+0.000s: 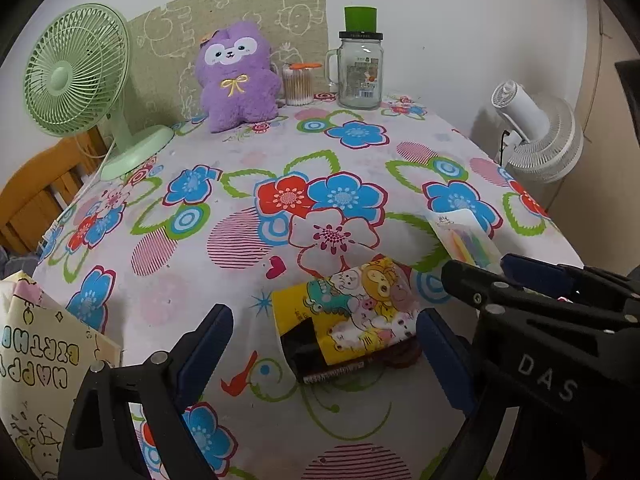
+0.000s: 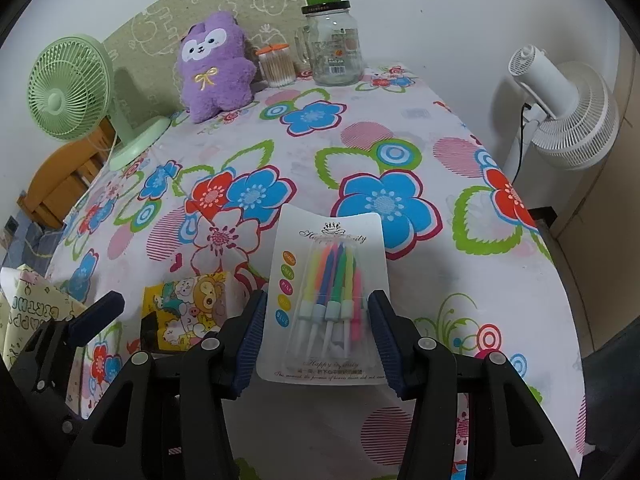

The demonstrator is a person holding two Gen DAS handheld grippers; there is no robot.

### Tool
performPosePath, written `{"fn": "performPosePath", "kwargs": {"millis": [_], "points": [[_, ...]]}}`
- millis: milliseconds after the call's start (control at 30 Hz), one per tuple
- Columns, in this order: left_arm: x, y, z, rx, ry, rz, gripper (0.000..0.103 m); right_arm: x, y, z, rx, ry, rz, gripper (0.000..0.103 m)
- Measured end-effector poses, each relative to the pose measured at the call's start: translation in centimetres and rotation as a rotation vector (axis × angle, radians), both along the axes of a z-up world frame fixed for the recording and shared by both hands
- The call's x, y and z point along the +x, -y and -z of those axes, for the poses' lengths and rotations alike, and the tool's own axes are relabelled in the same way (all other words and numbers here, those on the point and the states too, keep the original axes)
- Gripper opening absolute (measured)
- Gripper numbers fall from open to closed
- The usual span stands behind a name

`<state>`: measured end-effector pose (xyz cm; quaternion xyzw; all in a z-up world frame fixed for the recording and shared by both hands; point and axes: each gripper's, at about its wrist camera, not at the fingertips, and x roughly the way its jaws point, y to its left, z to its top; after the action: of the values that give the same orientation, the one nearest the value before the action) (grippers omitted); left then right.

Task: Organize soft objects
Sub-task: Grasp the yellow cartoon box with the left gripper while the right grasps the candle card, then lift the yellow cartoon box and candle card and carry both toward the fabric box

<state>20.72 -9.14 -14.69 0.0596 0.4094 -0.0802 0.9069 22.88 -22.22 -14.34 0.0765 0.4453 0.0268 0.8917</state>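
Table point(image 2: 460, 264), flowered cloth.

- Left gripper point(image 1: 324, 344): jaws spread wide, nothing held; the cartoon-printed packet point(image 1: 352, 312) lies flat on the cloth between its fingers, near the front edge, touching neither.
- Right gripper point(image 2: 316, 340): jaws partly closed around the carded candle pack point(image 2: 326, 300), pads at both card edges; whether they grip it cannot be told.
- Purple plush toy point(image 1: 238, 80): upright at the back edge, against the green patterned board point(image 1: 240, 20).
- Cotton-swab tub point(image 1: 298, 84), glass jar with green lid point(image 1: 360, 68): back edge, right of the plush.
- Green fan point(image 1: 76, 76): back left corner.
- White fan point(image 2: 560, 108): off the right edge.
- Birthday bag point(image 1: 36, 360): off the front left corner.
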Motion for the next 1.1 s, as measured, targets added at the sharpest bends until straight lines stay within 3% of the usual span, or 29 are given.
{"fn": "performPosePath", "kwargs": {"millis": [400,600,767,1100], "points": [[0.7,1.2,1.2,0.006,-0.028,-0.029,0.094,-0.3,0.3,-0.1,-0.02,0.01,0.001,0.055],[1.2,1.1,1.9,-0.007,-0.056,-0.037,0.083,0.0,0.7,0.6,-0.031,-0.013,0.011,0.055],[0.6,1.2,1.7,0.029,-0.042,-0.011,0.081,-0.1,0.4,0.8,-0.04,-0.016,0.004,0.055],[-1.2,0.6,0.0,0.029,0.001,-0.012,0.081,-1.6,-1.0,-0.2,-0.058,0.006,-0.019,0.055]]}}
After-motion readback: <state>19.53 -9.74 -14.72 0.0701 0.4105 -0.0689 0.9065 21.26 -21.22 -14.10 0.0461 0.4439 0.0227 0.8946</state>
